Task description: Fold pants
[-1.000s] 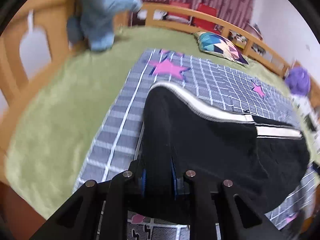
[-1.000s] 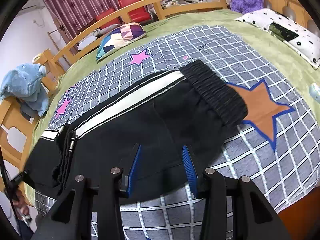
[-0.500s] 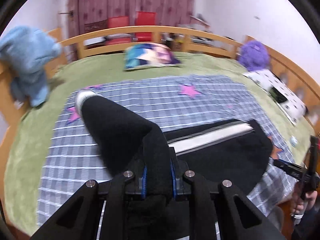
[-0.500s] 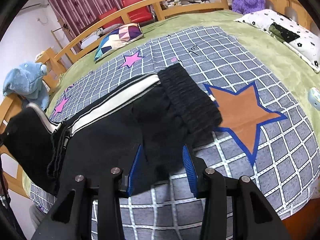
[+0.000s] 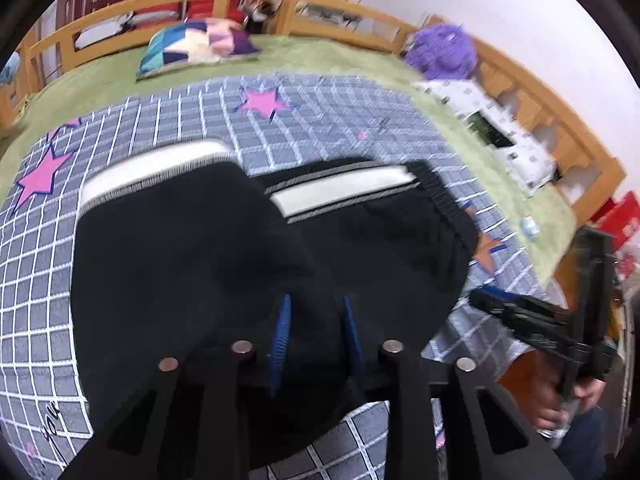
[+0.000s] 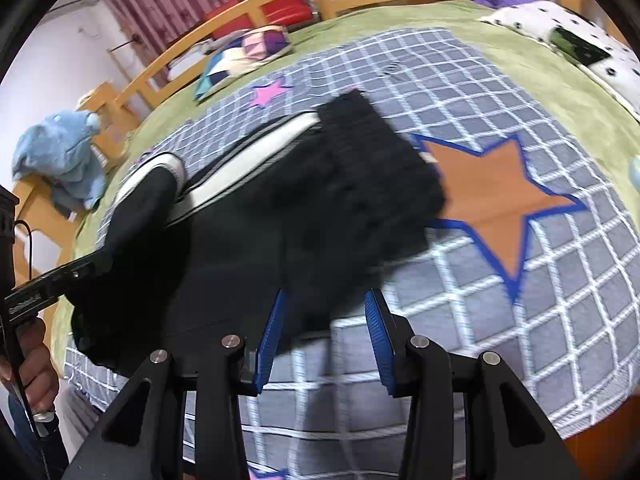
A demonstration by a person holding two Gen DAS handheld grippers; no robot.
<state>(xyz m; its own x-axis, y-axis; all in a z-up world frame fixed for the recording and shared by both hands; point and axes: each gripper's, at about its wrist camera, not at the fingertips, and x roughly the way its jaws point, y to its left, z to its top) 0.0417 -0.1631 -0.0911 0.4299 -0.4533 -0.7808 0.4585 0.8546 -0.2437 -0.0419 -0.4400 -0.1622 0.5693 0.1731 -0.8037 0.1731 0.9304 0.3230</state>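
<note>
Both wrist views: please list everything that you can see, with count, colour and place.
pants: one, black with a white side stripe, folded on the blanket
blanket: one, grey checked with stars, on the green bed cover
cushion: one, multicoloured, near the far rail
plush toy: one, purple, by the pillow
pillow: one, white with dark dots
blue plush: one, on the rail
left gripper: opening, pants cloth between its jaws
right gripper: open above the pants' edge
</note>
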